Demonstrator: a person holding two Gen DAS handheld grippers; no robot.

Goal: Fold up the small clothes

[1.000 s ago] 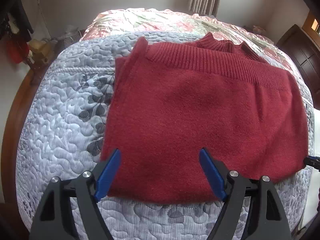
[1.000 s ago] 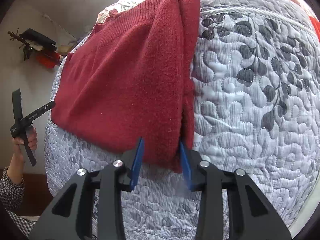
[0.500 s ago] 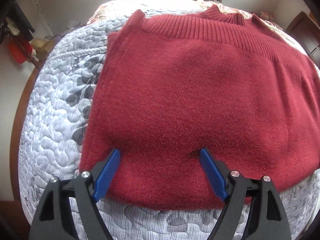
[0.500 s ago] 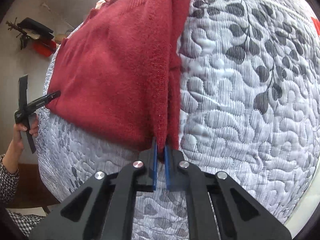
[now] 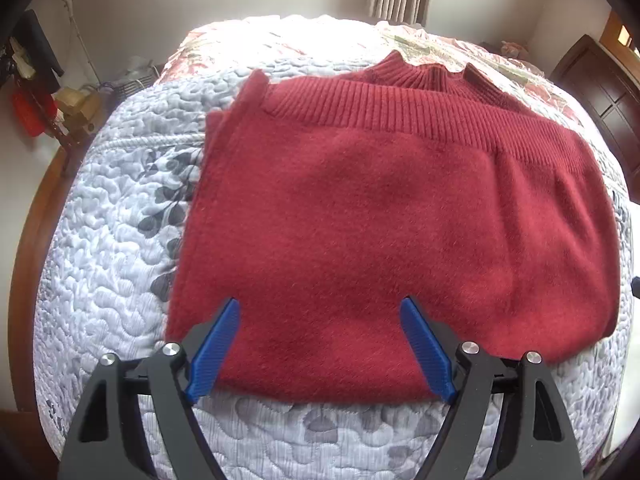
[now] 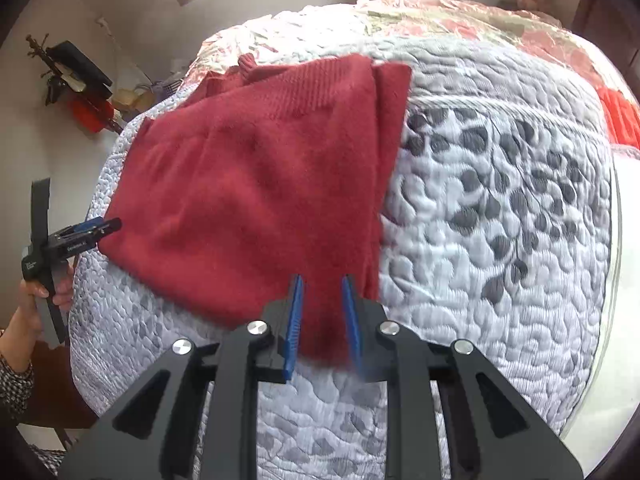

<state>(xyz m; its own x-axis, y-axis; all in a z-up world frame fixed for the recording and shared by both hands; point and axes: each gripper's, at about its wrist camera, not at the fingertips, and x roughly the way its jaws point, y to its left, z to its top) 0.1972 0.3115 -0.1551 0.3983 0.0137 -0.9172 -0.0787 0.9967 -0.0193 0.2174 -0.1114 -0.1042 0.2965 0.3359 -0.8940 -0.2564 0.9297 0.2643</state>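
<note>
A red knitted sweater point(image 5: 360, 220) lies folded flat on the quilted bed, ribbed hem and collar at the far side. My left gripper point(image 5: 319, 308) stands wide open over its near edge, both blue pads resting on the fabric. In the right wrist view the sweater point(image 6: 260, 184) reaches from the left gripper point(image 6: 92, 232), held by a hand, to my right gripper point(image 6: 323, 282). The right gripper's jaws are slightly apart, with the sweater's near corner lying loose between them.
The grey-white quilt point(image 6: 500, 220) with a dark leaf pattern covers the bed, with a floral cover point(image 5: 304, 40) beyond it. A wooden bed frame point(image 5: 28, 240) runs along the left. A dark wardrobe point(image 5: 600, 76) stands at the right, clutter point(image 5: 36, 112) at the left wall.
The right gripper closed on the sweater's corner half a second ago and has since opened a little and drawn back. The left gripper stayed open, dipping toward the sweater and back.
</note>
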